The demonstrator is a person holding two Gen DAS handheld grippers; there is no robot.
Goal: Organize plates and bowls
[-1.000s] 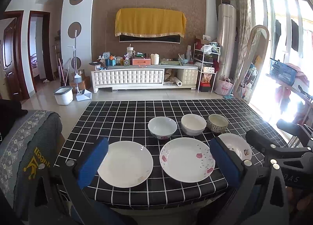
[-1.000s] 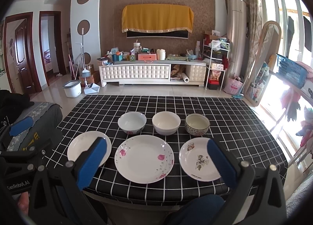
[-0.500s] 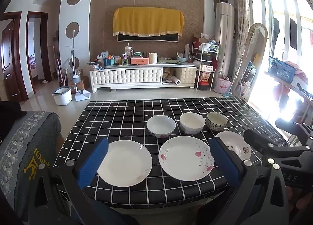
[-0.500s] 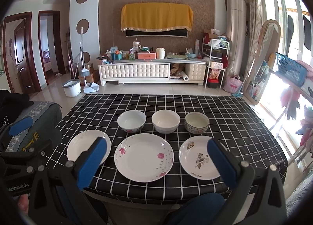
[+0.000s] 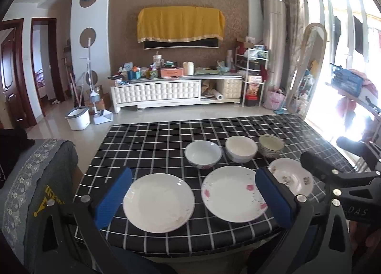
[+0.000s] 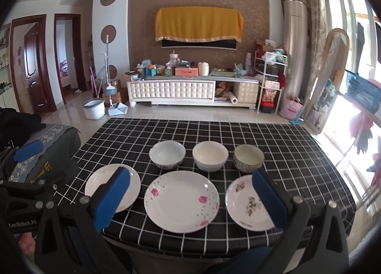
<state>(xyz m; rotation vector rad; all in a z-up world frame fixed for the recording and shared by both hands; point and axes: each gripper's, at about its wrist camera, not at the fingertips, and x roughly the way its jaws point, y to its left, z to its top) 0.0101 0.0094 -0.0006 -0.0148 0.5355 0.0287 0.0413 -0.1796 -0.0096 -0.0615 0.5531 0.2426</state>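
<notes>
Three plates lie in a row near the table's front edge: a plain white plate, a pink-flowered plate and a small patterned plate. Behind them stand a white bowl with a red mark, a cream bowl and a patterned bowl. My left gripper is open and empty, held above the front edge. My right gripper is open and empty, above the flowered plate.
The table has a black-and-white checked cloth. A chair with a grey cover stands at the left. A TV cabinet lies far behind. Windows and a drying rack are at the right.
Both grippers have drifted slightly; the view has shifted a little. Jaws stay open. No dish has moved.
</notes>
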